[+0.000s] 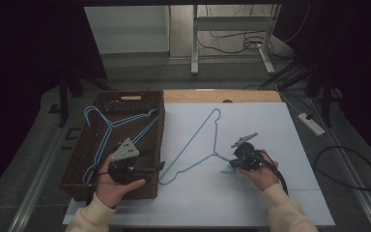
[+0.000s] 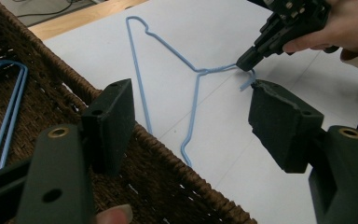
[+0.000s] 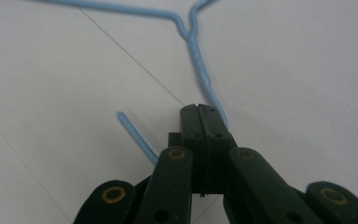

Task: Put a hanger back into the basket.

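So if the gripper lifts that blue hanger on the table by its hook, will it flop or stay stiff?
The blue hanger looks like thin coated wire, so it probably keeps its shape but may spring a little. It seems light. Because the right gripper is shut at the hook, the long triangle would likely swing or tilt. The smooth coating could slip between the jaws.

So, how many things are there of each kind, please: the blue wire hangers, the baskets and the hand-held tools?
Blue wire hangers: 3, one on the white table and two in the basket
Brown wicker basket: 1
Hand-held tools: 2, the left tool and the right tool
Total: 6
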Action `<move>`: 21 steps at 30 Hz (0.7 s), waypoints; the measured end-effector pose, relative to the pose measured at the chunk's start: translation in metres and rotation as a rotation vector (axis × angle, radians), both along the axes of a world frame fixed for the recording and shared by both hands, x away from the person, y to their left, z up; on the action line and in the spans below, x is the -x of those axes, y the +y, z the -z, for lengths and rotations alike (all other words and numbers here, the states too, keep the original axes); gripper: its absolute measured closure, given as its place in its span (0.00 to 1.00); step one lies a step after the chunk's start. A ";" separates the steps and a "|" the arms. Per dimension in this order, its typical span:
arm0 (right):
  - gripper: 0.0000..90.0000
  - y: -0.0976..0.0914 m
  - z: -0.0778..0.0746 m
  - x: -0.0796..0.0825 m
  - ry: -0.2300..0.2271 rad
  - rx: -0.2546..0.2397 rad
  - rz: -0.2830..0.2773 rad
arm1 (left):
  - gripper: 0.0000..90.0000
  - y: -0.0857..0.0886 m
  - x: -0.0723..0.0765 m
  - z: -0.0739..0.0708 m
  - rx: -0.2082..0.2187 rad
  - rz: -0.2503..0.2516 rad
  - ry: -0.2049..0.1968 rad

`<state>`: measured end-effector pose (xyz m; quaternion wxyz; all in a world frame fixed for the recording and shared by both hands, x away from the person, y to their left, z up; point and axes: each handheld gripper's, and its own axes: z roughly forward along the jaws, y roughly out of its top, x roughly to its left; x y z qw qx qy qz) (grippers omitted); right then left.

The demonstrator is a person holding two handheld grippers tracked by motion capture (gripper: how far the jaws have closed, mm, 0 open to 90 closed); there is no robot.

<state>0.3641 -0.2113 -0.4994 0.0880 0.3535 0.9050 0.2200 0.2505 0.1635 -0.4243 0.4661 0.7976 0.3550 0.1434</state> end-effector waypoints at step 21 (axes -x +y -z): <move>1.00 -0.038 -0.003 0.054 0.058 0.053 0.096 | 0.35 -0.002 0.001 0.000 0.000 0.006 0.003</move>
